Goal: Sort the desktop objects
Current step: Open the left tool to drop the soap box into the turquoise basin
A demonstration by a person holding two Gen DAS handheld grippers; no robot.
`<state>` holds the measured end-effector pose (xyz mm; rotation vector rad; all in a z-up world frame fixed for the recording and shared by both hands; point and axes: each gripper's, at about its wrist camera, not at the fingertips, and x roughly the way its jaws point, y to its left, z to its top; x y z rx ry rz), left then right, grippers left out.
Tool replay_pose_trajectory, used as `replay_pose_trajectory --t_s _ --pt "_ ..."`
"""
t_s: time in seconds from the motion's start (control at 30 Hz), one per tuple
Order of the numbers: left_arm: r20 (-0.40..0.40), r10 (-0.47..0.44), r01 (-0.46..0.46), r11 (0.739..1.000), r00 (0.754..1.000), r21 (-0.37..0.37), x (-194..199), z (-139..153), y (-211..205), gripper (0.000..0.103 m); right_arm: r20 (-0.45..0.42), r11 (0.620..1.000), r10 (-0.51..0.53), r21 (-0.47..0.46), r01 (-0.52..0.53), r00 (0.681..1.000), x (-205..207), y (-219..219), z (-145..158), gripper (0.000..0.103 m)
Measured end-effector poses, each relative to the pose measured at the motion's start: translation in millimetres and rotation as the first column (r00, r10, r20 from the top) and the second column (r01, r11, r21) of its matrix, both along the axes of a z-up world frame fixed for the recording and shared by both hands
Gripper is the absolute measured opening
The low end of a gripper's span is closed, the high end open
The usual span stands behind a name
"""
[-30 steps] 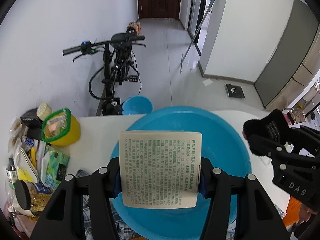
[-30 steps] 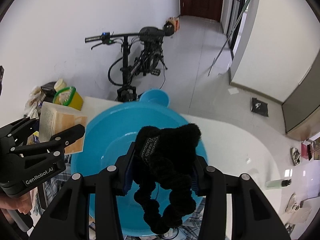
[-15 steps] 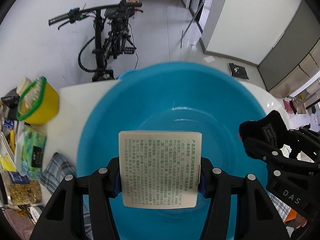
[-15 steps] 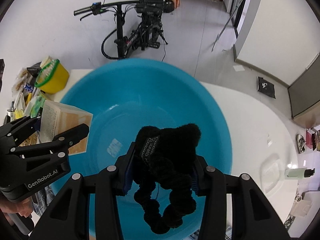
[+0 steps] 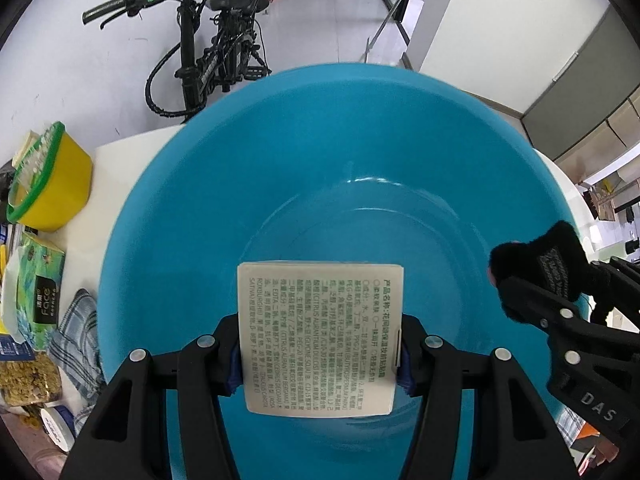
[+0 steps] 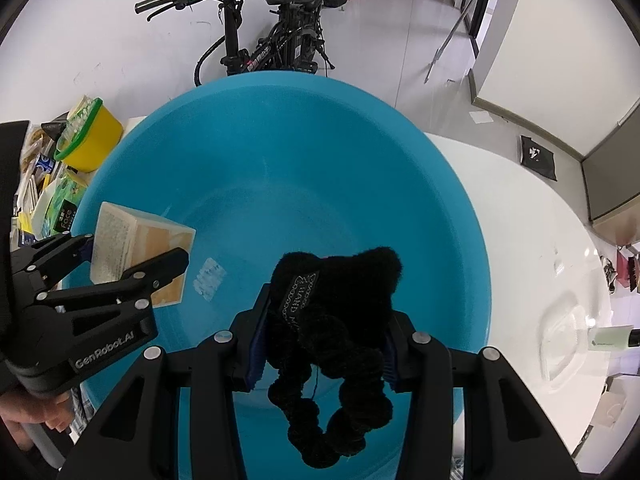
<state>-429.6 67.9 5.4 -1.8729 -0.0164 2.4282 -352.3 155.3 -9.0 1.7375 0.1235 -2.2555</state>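
My left gripper (image 5: 320,354) is shut on a beige printed box (image 5: 320,336) and holds it over the inside of a large blue basin (image 5: 320,152). My right gripper (image 6: 322,334) is shut on a black fuzzy hair accessory (image 6: 336,296) with a scrunchie loop hanging below, also over the blue basin (image 6: 280,168). In the right wrist view the left gripper (image 6: 132,264) with the box (image 6: 136,248) is at the basin's left. In the left wrist view the right gripper (image 5: 536,304) with the black accessory (image 5: 540,260) is at the right.
The basin stands on a white table (image 6: 532,240). A yellow tub with a green rim (image 5: 48,184), a green tissue pack (image 5: 40,280), plaid cloth (image 5: 76,332) and snack packs lie at the left. A bicycle (image 6: 272,48) stands behind. A small bottle (image 6: 612,338) lies far right.
Both grippers moved forward and down toward the basin with their objects; the basin now fills most of both views. Both grips are unchanged.
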Motion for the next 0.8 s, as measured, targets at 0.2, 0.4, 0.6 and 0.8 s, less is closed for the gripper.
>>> replay_pose_trajectory --t_s 0.2,0.4,0.6,0.8 --pt "0.021 0.013 -0.012 1.000 1.000 -0.004 -1.3 -10.8 -2.9 0.059 0.000 1.000 -0.018 0.012 0.018 1.000 -1.3 7.3 -5.6 0.044" --pt "0.023 0.002 -0.002 1.000 1.000 -0.014 -1.6 -10.6 4.2 0.059 0.003 1.000 -0.023 0.005 0.023 1.000 -1.7 5.6 -9.5 0.044" --pt "0.015 -0.004 0.004 1.000 1.000 0.001 -3.1 -9.1 6.5 0.062 0.006 1.000 -0.025 -0.005 0.025 1.000 -2.7 7.7 -10.9 0.044" --pt "-0.004 -0.003 0.003 1.000 1.000 -0.012 -2.7 -5.7 3.7 0.076 0.003 0.999 -0.032 -0.006 0.032 0.999 -4.0 8.2 -9.1 0.044"
